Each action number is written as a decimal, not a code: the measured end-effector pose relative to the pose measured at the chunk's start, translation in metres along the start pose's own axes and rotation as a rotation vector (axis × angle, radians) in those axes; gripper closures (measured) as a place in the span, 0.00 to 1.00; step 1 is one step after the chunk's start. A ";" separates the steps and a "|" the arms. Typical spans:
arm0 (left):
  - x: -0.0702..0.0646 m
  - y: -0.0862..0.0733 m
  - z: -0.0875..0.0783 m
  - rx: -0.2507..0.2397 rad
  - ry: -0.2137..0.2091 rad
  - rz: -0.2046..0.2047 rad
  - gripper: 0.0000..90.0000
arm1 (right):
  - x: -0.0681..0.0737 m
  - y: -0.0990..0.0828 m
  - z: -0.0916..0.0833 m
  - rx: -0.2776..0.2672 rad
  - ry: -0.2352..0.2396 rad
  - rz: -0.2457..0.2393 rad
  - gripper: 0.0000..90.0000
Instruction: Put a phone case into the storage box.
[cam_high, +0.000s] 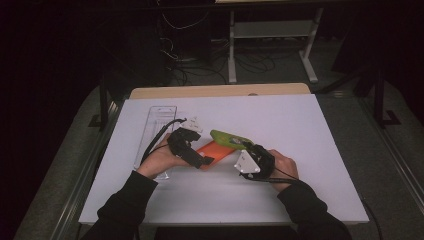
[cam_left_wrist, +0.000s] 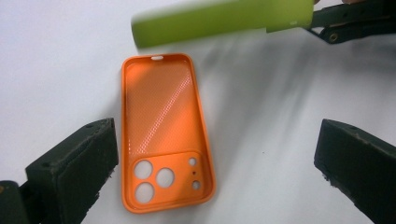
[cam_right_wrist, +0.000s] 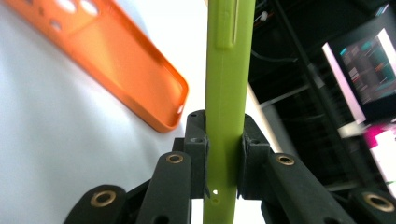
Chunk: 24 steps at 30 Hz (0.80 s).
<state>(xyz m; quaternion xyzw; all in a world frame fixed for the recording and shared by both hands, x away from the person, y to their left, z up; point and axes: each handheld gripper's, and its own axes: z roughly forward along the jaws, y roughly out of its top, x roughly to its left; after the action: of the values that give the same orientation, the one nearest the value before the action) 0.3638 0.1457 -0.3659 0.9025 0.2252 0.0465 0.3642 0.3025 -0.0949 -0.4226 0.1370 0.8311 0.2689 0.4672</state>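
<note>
An orange phone case (cam_left_wrist: 163, 135) lies inside-up on the white table top (cam_high: 300, 130), camera holes toward me. My left gripper (cam_left_wrist: 217, 135) hovers over it with its jaws wide apart, open, and neither pad touches the case. In the high view the left gripper (cam_high: 202, 160) sits at the orange case's (cam_high: 212, 149) left end. My right gripper (cam_right_wrist: 224, 140) is shut on a lime-green phone case (cam_right_wrist: 229, 70), gripping it across its thin sides near one end. The green case (cam_high: 230, 138) hangs above the far end of the orange one and reaches left from the right gripper (cam_high: 246, 149).
A clear plastic tray (cam_high: 155, 125) lies lengthwise at the table's left, partly under the left hand. Behind the white top a wooden edge (cam_high: 220, 91) shows, then cables and a white stand (cam_high: 270, 35) on the floor. A lit monitor (cam_right_wrist: 369, 70) stands off to the side.
</note>
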 end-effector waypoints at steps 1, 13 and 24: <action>0.000 0.000 0.000 -0.006 0.001 0.001 0.00 | -0.002 0.000 0.000 0.001 0.008 0.047 0.84; 0.002 0.000 0.000 0.009 0.020 -0.007 0.00 | -0.029 -0.010 0.002 -0.013 0.201 0.506 0.84; 0.001 -0.001 0.004 -0.013 0.031 -0.047 0.00 | -0.045 -0.024 0.005 -0.059 0.341 0.791 0.84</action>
<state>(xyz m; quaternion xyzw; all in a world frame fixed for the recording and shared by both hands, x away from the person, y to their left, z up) 0.3657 0.1446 -0.3693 0.8937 0.2516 0.0533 0.3675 0.3310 -0.1339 -0.4072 0.3851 0.7717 0.4698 0.1880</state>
